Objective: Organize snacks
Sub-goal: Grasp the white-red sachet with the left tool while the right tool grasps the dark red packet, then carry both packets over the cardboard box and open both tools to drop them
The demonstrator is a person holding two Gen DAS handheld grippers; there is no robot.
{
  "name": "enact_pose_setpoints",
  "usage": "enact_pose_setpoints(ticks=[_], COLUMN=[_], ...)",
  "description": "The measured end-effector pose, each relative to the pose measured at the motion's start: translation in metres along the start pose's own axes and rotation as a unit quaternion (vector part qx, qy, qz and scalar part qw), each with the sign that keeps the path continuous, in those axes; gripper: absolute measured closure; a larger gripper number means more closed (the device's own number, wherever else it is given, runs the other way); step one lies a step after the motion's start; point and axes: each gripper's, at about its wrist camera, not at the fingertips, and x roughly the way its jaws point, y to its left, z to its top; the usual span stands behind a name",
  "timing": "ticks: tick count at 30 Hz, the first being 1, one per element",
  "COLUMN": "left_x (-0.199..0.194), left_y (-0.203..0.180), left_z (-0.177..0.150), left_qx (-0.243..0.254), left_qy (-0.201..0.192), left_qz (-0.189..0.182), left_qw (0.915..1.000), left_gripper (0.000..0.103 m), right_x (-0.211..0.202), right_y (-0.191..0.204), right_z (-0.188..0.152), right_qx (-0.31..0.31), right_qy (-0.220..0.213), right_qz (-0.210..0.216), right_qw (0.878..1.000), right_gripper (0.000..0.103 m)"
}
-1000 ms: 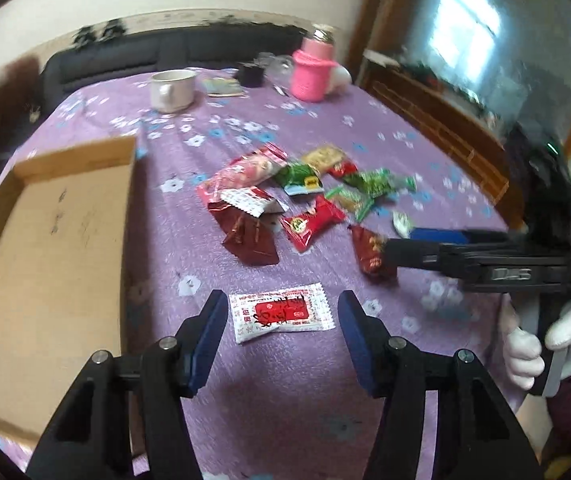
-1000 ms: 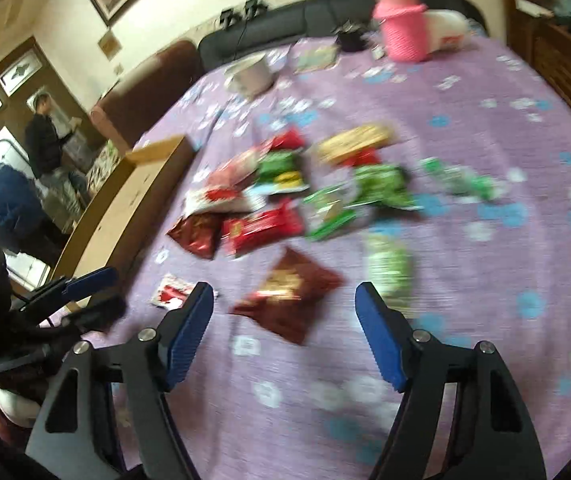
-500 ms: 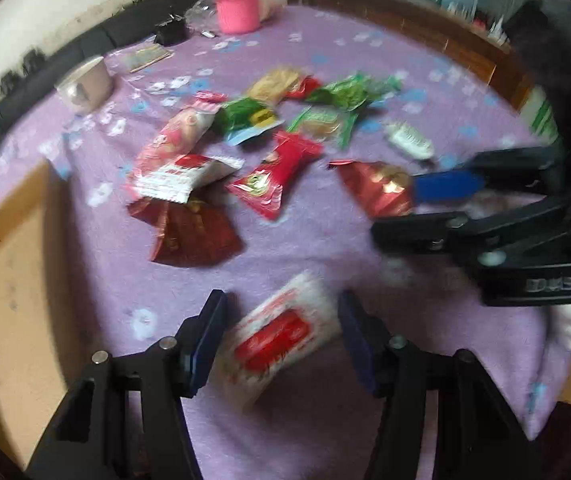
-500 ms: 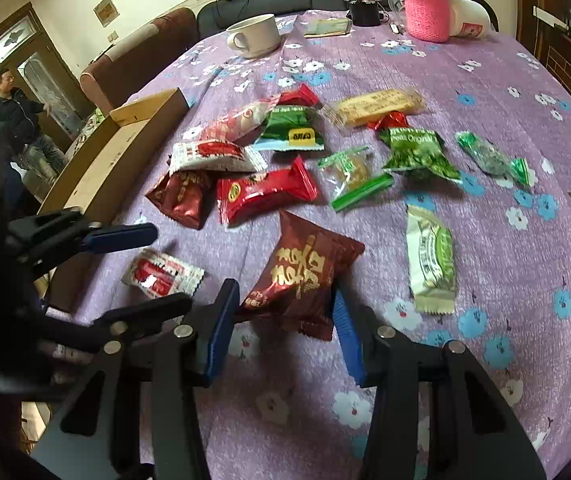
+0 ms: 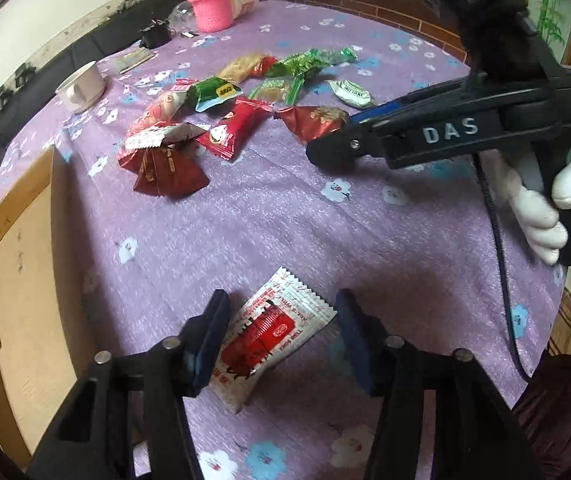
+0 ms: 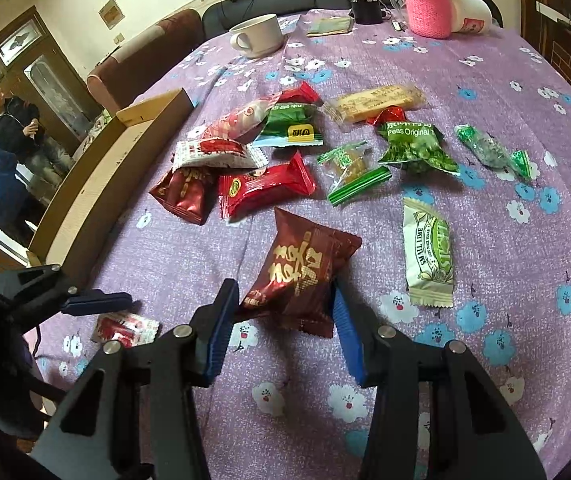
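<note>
— So where's the left gripper (image 5: 281, 332)?
— Over the white-and-red sachet (image 5: 271, 330), low on the purple cloth (image 5: 285, 216) beside the cardboard box (image 5: 25, 280). Its jaws have just been closing; the sachet lies between them, the left pad touching, the right pad still apart.
— And the right gripper (image 6: 285, 316)?
— Clamped on the dark red packet (image 6: 301, 268), both pads pressing its sides. Other snacks lie scattered beyond.
</note>
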Motion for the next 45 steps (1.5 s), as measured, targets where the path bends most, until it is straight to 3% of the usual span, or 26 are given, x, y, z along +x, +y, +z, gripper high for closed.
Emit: enact_pose_setpoints(ticks=[2, 3, 4, 8, 14, 19, 25, 26, 27, 29, 31, 34, 40, 42, 44, 45], left_x=[-0.007, -0.012, -0.015, -0.041, -0.089, -0.118, -0.137, -0.137, -0.133, -0.119, -0.1, -0.069, -0.023, -0.014, -0.013, -0.012], left_y=[-0.006, -0.006, -0.005, 0.011, 0.05, 0.07, 0.084, 0.084, 0.078, 0.062, 0.039, 0.013, -0.004, -0.012, -0.014, -0.012], left_z=[-0.005, -0.008, -0.009, -0.019, -0.039, -0.052, -0.064, -0.065, -0.061, -0.057, -0.054, -0.048, -0.042, -0.04, -0.039, -0.038], left_qx=[-0.004, -0.011, -0.02, -0.086, -0.17, -0.206, -0.234, -0.235, -0.222, -0.188, -0.145, -0.099, -0.062, -0.039, -0.038, -0.047], left_qy=[-0.008, -0.013, -0.017, -0.075, -0.169, -0.218, -0.244, -0.244, -0.233, -0.205, -0.171, -0.12, -0.053, -0.041, -0.042, -0.043], left_qz=[0.009, 0.01, 0.002, -0.042, -0.094, -0.112, -0.109, -0.099, -0.089, -0.104, -0.122, -0.132, -0.103, -0.067, -0.056, -0.053], left_qw=[0.9999, 0.9998, 0.9997, 0.9926, 0.9662, 0.9475, 0.9347, 0.9358, 0.9425, 0.9548, 0.9668, 0.979, 0.9913, 0.9962, 0.9969, 0.9966], left_gripper=[0.072, 0.094, 0.103, 0.103, 0.103, 0.103, 0.103, 0.103, 0.103, 0.09, 0.064, 0.062, 0.062, 0.062, 0.062, 0.068], right_x=[0.0, 0.0, -0.001, -0.014, -0.041, -0.046, -0.048, -0.047, -0.047, -0.047, -0.047, -0.045, -0.046, -0.047, -0.048, -0.049], right_y=[0.0, 0.001, 0.002, 0.007, 0.031, 0.051, 0.064, 0.068, 0.071, 0.075, 0.075, 0.069, 0.062, 0.063, 0.066, 0.069], right_z=[0.0, 0.0, 0.0, 0.0, 0.004, 0.003, -0.002, -0.001, 0.0, 0.001, -0.001, -0.006, -0.009, -0.007, -0.006, -0.006], right_qx=[-0.002, -0.002, -0.002, 0.0, -0.027, -0.038, -0.046, -0.052, -0.057, -0.06, -0.055, -0.042, -0.035, -0.037, -0.04, -0.043], right_qy=[-0.004, -0.005, -0.007, -0.026, -0.058, -0.067, -0.062, -0.06, -0.06, -0.059, -0.057, -0.052, -0.046, -0.049, -0.05, -0.05], right_qz=[-0.001, -0.002, -0.001, 0.008, 0.012, 0.023, 0.044, 0.047, 0.046, 0.05, 0.058, 0.061, 0.06, 0.062, 0.065, 0.067], right_qw=[1.0, 1.0, 1.0, 1.0, 0.998, 0.997, 0.996, 0.996, 0.996, 0.995, 0.995, 0.996, 0.997, 0.996, 0.996, 0.996], right_gripper=[0.054, 0.055, 0.057, 0.058, 0.058, 0.058, 0.058, 0.058, 0.057, 0.057, 0.057, 0.057, 0.057, 0.057, 0.057, 0.057])
